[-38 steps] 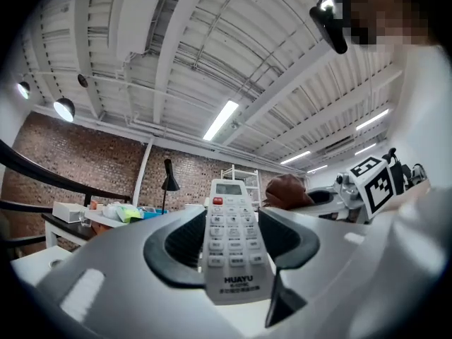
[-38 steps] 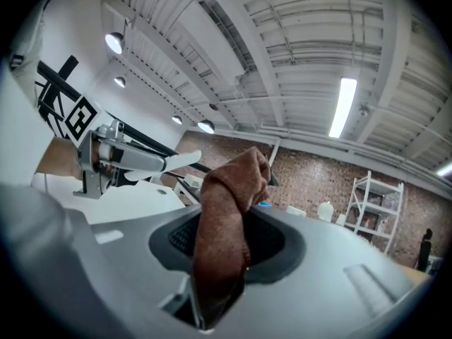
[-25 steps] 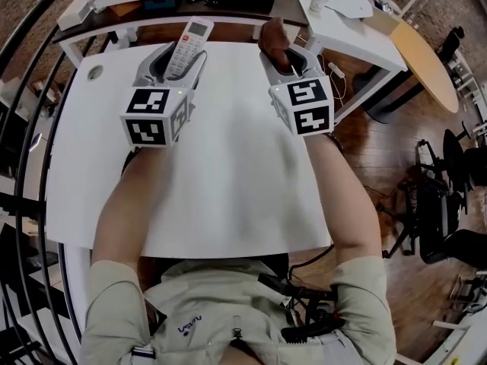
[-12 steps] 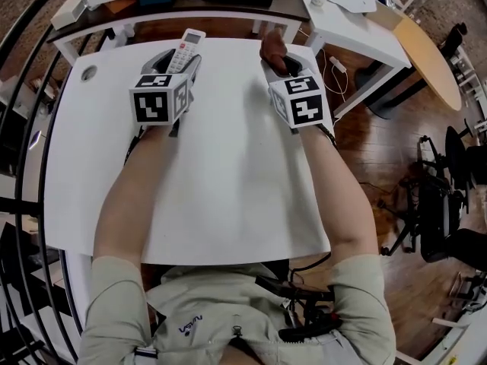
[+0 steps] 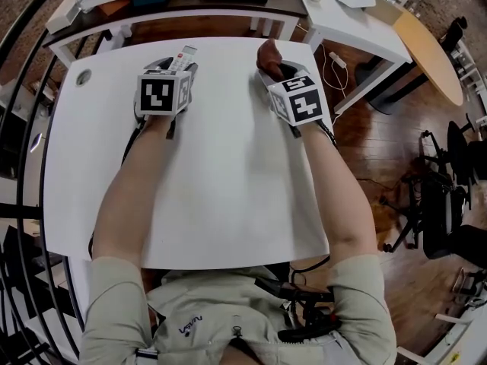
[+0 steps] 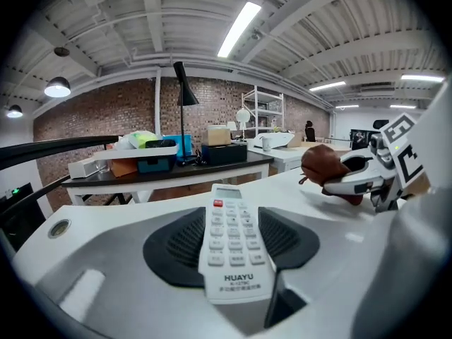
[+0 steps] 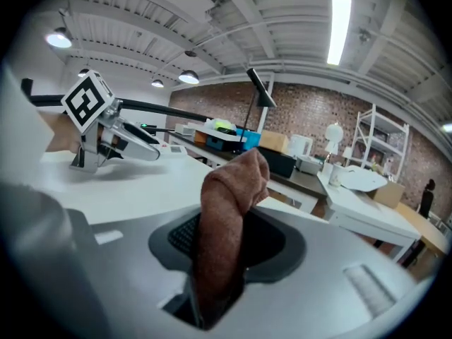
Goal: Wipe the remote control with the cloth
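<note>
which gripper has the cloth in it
The right gripper: a brown cloth is pinched between its jaws, while the left gripper holds the white remote control.

the remote control [image 5: 185, 53] is sitting between the fingers of the left gripper [image 5: 175, 64], over the counter's [image 5: 221, 196] far left part. the cloth [image 5: 267, 53] is hanging between the right gripper's [image 5: 278, 67] fingers, over the counter's far right part. a side desk [image 5: 152, 10] is standing behind the counter.

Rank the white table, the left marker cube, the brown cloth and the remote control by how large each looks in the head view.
1. white table
2. left marker cube, nearer the camera
3. brown cloth
4. remote control
The last two are partly hidden, so their order is unsure.
</note>
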